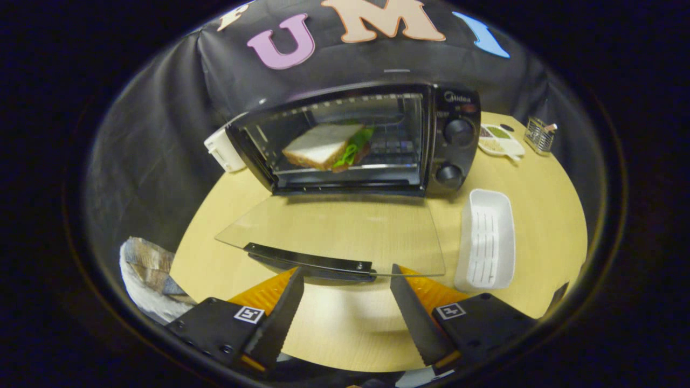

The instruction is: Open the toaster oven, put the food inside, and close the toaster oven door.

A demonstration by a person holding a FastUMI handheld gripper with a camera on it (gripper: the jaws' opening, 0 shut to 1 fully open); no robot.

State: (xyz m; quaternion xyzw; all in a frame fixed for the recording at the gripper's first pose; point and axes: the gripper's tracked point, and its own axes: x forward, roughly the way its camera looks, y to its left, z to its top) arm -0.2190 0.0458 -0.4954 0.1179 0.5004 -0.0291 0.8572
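One step of the task looks left to do: shutting the door. The round wooden table (506, 318) carries everything, and on it, toward the back, stands the toaster oven (372, 140) with its cavity open to view. Its glass door (334, 231) is folded all the way down, lying flat out over the tabletop toward the gripper, with the dark handle (310, 261) along its near edge. Inside, the sandwich (326, 145) rests on the rack, bread on top and a green leaf showing at its side, so the food is already in place.

To the right of the door lies a long white tray (485, 240), just beside the glass edge. Further back on the right are a small dish (500, 141) and a wire holder (539, 134); a white box (223, 151) sits against the oven's left side.

The gripper (345, 302) is spread wide and holds nothing, its fingers (280, 312) flanking the space just short of the handle.

The risks, as I judge them: a lift from under the smooth glass rather than the handle may slip, letting the door drop back. A hard swing shut could jolt the light oven backward, and a wide approach on the right might nudge the white tray.
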